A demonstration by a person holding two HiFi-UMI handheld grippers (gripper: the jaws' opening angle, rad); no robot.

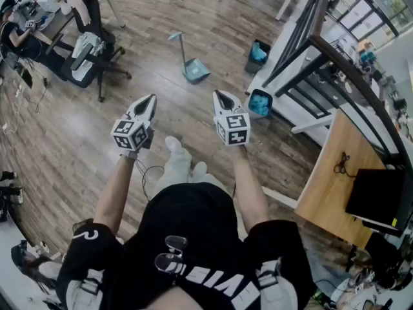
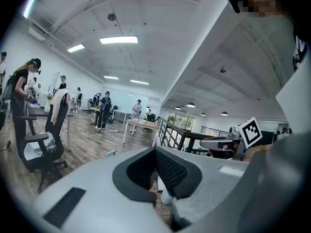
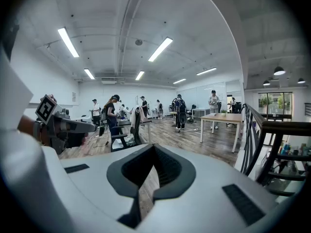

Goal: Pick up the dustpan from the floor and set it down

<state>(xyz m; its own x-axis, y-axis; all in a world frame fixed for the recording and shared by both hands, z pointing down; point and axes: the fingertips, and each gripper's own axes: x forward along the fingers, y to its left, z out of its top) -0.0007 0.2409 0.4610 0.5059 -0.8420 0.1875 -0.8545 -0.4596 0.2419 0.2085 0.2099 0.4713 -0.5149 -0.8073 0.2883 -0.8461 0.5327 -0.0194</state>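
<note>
dark bin (image 1: 253, 64); pale bin (image 1: 270, 101): something blue inside each; too small to identify | dustpan (image 1: 195, 71): on floor (image 1: 71, 141); untouched | left gripper (image 1: 151, 99); right gripper (image 1: 219, 95): jaws closed, empty

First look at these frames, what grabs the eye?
Two marker-cubed grippers held out over the wood floor: the left gripper and the right gripper, both with jaws together and empty. Ahead of them, the teal long-handled dustpan stands alone on the floor, untouched. To the right, a dark stair railing cuts across, with a blue bin beside it.
</note>
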